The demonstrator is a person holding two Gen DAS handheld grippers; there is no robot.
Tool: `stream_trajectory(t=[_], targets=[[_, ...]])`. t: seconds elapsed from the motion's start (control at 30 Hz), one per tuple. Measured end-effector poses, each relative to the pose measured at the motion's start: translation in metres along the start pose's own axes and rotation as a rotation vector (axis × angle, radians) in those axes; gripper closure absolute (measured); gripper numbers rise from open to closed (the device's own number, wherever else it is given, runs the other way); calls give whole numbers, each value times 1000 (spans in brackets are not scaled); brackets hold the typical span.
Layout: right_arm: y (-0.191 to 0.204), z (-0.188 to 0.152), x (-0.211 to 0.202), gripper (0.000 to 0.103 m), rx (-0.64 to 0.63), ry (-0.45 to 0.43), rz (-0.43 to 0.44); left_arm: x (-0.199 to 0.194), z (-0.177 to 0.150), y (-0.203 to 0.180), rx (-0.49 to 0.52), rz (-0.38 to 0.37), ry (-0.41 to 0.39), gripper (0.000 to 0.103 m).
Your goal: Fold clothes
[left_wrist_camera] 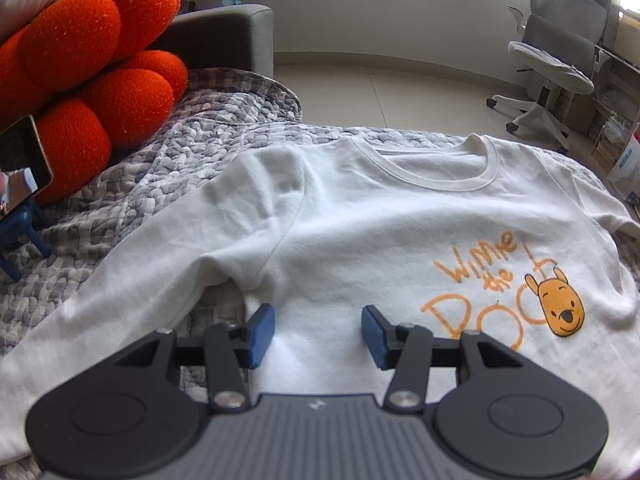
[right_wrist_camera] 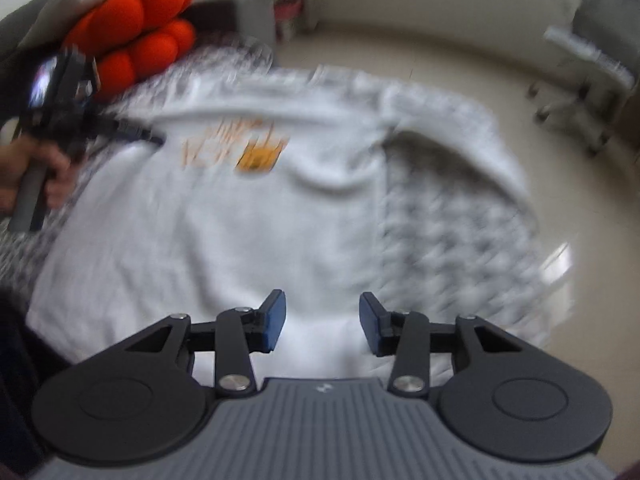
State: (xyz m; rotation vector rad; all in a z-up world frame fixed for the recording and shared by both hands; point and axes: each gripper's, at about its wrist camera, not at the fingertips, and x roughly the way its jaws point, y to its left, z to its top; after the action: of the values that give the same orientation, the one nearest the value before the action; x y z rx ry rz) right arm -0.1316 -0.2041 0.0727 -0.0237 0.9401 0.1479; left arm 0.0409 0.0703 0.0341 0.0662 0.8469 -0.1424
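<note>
Left wrist view
- T-shirt (left_wrist_camera: 360, 220): white knit cotton, ribbed round collar, orange lettering and a yellow bear face printed on the chest; spread front-up on the quilt.
- T-shirt orientation: collar points away from the camera toward the floor; long axis runs from collar to the near hem; one sleeve trails to the lower left.
- Left gripper (left_wrist_camera: 318, 332): black linkage arms, blue pads; jaws apart, nothing between them, hovering over the shirt body below the armpit seam.
- Quilt (left_wrist_camera: 160, 168): grey-and-white puffed check, pebbled texture, covering the sofa seat.
- Cushion (left_wrist_camera: 92, 72): orange, fuzzy, knotted in rounded lobes, at the left.
- Phone (left_wrist_camera: 24, 164): propped on a small blue stand just beside the cushion.
- Sofa arm (left_wrist_camera: 236, 36): grey fabric, boxy.
- Room: pale tiled floor (left_wrist_camera: 380, 88), grey office chair (left_wrist_camera: 560, 48) on castors at the right.

Right wrist view (motion-blurred)
- Right gripper (right_wrist_camera: 322, 322): same build; jaws released, gap empty, over the lower part of the shirt.
- T-shirt: flat on the quilt, print toward the upper left, a sleeve lying out to the right.
- Hand (right_wrist_camera: 36, 172): grips the other tool's handle at the left edge.
</note>
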Motion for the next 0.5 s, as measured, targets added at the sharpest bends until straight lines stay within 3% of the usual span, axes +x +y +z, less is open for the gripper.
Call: stream_trajectory(t=[0.13, 0.23, 0.3, 0.5], targets=[[-16, -20, -10, 58, 90, -3, -9, 0, 0, 3, -5, -11, -1, 53], [-35, -31, -26, 54, 202, -24, 33, 0, 1, 3, -8, -11, -1, 53], [-40, -37, -31, 49, 224, -27, 61, 0, 1, 2, -8, -10, -1, 52], [-49, -48, -28, 49, 260, -17, 170, 0, 0, 1, -12, -9, -5, 51]])
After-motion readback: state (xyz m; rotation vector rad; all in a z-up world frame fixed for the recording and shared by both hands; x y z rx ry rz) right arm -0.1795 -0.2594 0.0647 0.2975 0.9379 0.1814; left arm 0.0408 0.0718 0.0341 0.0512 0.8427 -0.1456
